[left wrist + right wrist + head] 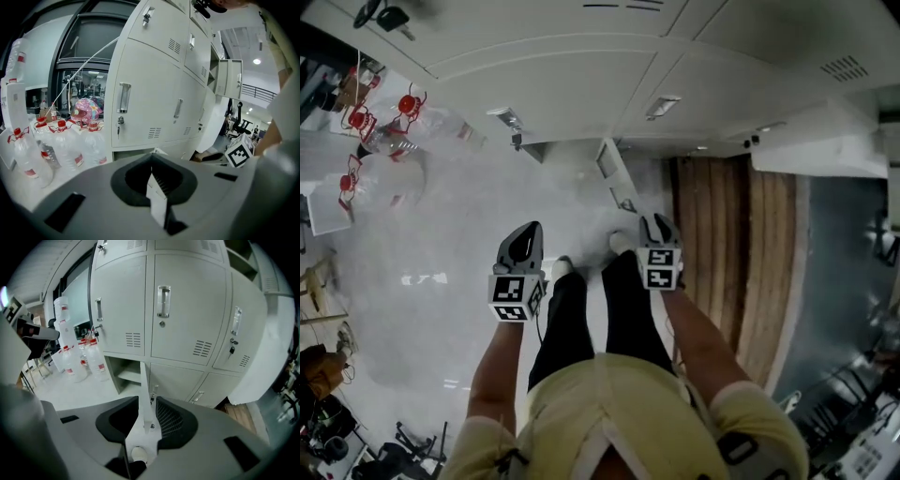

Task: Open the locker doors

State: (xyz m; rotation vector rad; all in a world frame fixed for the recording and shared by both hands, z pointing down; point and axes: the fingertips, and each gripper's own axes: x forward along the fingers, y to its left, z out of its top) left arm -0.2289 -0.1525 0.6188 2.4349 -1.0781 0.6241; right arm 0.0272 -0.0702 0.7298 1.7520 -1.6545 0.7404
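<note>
Open door (616, 178) juts edge-on at 12 o'clock, splitting the approach to the lockers (581, 84). Floor (450, 262) lies free from 9 to 11, bounded by bottles (389, 131) at 10. Planks (731, 253) at 1 are unobstructed.

Water bottles (391, 142) on pale floor (441, 277)

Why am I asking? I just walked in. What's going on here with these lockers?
A person stands at a bank of grey lockers with a tool in each hand. One bottom-row door is swung open. The right tool, jaws apart, points at that door's edge without clamping it. The left tool looks closed and empty, low at the person's side. The door above the open compartment is shut.
</note>
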